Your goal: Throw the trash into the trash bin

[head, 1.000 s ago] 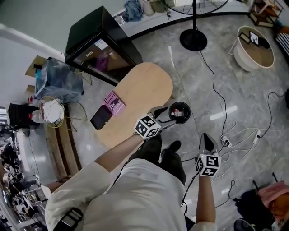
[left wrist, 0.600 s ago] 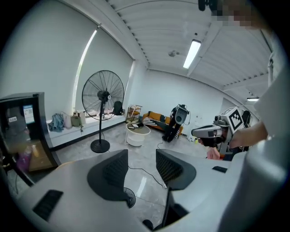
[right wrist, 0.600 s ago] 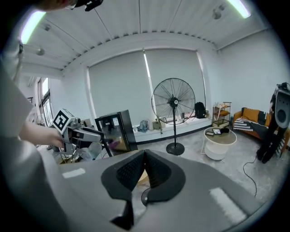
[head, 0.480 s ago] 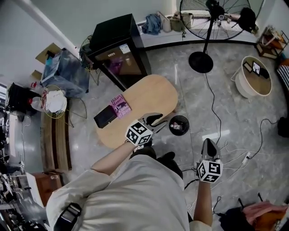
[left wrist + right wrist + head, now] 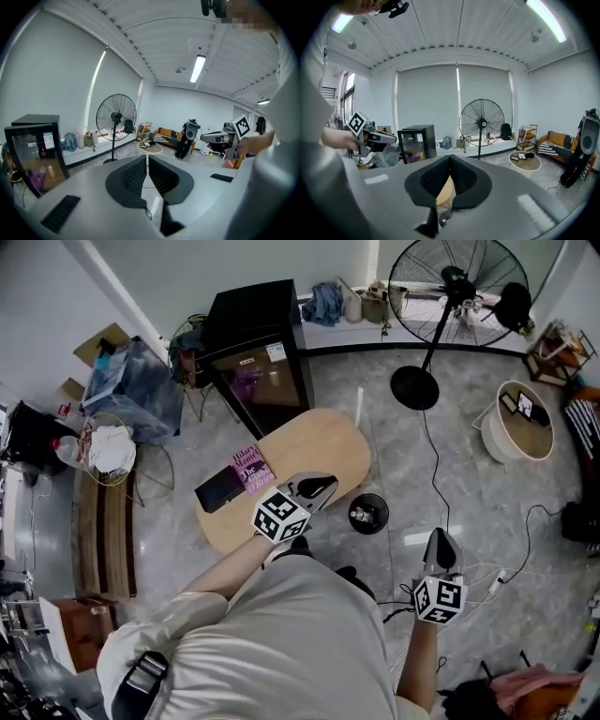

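Note:
The trash bin is a small black round pail on the floor beside the oval wooden table, with a bit of trash showing inside. My left gripper hovers over the table's near edge, left of the bin, jaws shut with nothing between them. My right gripper hangs over the floor to the bin's right, also shut and empty. The right gripper view catches the bin low between the jaws, and the left gripper off to the left.
A pink book and a black box lie on the table. A black cabinet stands behind it, a standing fan at the back right, and a round white table further right. Cables trail across the floor.
The left gripper was open right over the bin; it has lifted away towards the table and its jaws have closed. The right gripper rose too, staying shut. The view shows more of the room.

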Available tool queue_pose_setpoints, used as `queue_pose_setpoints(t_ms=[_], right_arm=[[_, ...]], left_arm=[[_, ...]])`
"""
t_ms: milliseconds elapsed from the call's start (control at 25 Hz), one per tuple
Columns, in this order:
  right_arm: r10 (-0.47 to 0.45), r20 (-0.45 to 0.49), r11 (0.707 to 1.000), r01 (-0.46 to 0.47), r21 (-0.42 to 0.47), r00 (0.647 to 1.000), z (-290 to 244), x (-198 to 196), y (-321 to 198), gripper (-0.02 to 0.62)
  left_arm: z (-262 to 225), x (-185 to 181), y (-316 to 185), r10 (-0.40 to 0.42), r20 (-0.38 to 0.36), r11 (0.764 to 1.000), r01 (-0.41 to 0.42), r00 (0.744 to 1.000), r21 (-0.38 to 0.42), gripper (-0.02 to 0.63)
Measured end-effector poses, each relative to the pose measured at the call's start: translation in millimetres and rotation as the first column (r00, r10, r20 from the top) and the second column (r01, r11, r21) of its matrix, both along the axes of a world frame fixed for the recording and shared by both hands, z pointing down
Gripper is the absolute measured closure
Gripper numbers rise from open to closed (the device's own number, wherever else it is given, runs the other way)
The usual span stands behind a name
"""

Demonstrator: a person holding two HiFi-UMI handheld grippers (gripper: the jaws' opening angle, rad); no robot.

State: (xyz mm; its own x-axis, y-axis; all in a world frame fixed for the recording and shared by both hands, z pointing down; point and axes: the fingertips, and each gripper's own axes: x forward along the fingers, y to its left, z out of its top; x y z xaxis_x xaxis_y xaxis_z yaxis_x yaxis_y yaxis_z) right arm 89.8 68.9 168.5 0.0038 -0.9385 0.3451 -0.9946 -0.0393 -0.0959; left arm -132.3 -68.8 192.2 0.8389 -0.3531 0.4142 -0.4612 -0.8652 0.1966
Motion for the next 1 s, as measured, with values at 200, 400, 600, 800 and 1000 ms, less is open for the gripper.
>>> queue_pose_setpoints(t_ms=[200, 400, 600, 800, 1000], right_arm=[[0.006, -0.027, 0.999, -0.004, 0.047, 1.000, -29.4, -14.6, -15.0, 0.584], [0.010, -0.047, 0.997, -0.006, 0.077, 0.999, -52.9, -25.1, -28.6, 0.584], [0.009, -0.071, 0.993, -0.001, 0.116, 0.997, -72.7, -28.9, -34.1, 0.584], [0.019, -0.069, 0.992, -0.011, 0.127, 0.997, -78.1, -27.1, -38.8, 0.584], [0.026, -0.064, 0.991, -0.017, 0.133, 0.998, -79.8, -24.6, -39.7, 0.584]], left_arm=[[-34.5, -14.1, -17.8, 0.018, -0.044, 0.999, -0.016, 0.999, 0.041, 0.600], [-55.8, -21.3, -29.0, 0.068, -0.084, 0.997, -0.064, 0.994, 0.048, 0.600], [-68.5, -18.7, -36.7, 0.089, -0.115, 0.995, -0.082, 0.989, 0.062, 0.600], [-72.4, -13.5, -40.9, 0.096, -0.137, 0.994, -0.088, 0.986, 0.064, 0.600], [-73.0, -9.4, -41.1, 0.101, -0.153, 0.994, -0.093, 0.983, 0.059, 0.600]])
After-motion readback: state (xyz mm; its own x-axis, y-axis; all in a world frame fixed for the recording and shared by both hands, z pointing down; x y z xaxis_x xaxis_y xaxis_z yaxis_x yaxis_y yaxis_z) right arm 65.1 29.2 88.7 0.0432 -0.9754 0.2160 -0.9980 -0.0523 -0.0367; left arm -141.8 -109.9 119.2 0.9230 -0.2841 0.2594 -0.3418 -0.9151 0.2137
